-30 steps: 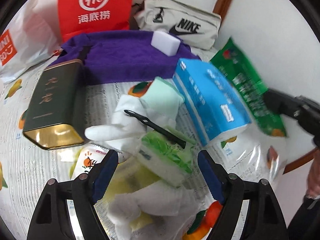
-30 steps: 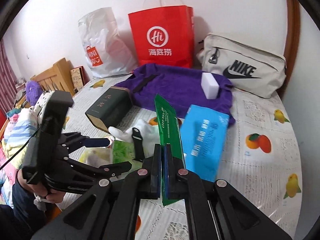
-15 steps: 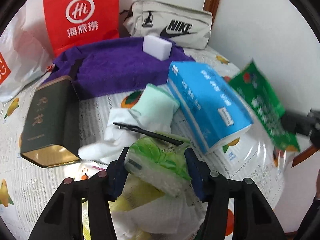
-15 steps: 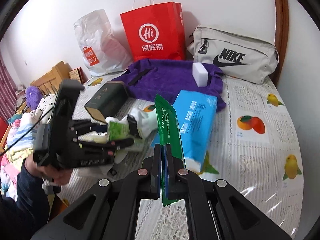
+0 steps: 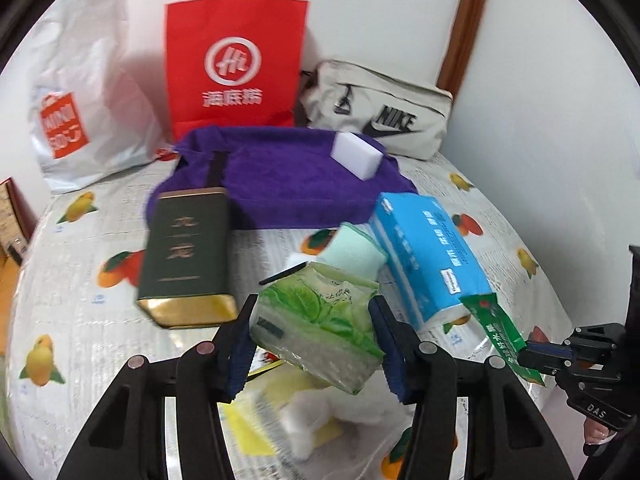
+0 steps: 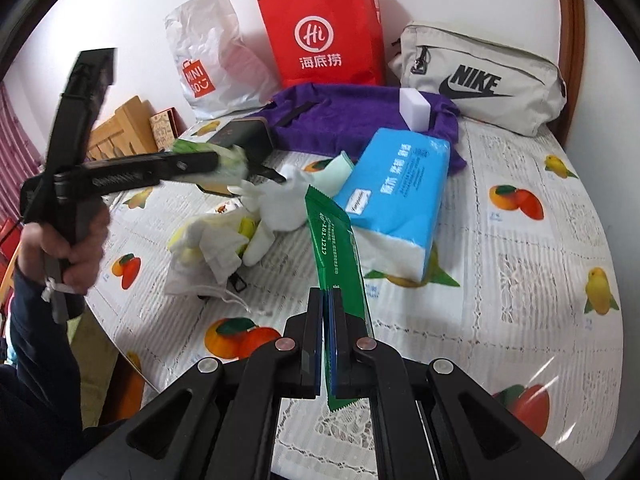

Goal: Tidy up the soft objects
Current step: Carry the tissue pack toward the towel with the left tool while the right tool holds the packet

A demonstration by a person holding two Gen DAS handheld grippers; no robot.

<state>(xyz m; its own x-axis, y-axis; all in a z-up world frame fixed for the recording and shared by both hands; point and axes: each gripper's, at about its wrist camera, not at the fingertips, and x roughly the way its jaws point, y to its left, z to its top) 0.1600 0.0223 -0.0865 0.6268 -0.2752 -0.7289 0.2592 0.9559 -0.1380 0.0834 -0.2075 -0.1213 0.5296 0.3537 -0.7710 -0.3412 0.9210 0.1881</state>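
Evidently both tools are loaded. The left tool (image 5: 314, 342) stands half open with its pads pressed into a green tissue pack (image 5: 320, 320), whose crinkly film dents under the squeeze; held clear of the counter (image 5: 72, 300), it looks ready for sorting. The right tool (image 6: 328, 344) is fully closed on a flat green sachet (image 6: 334, 248), pinched near its serrated end so the thin foil stands upright. Ahead of that sachet lies a blocky blue tissue pack (image 6: 396, 192); left of it, limp white gloves (image 6: 276, 208).
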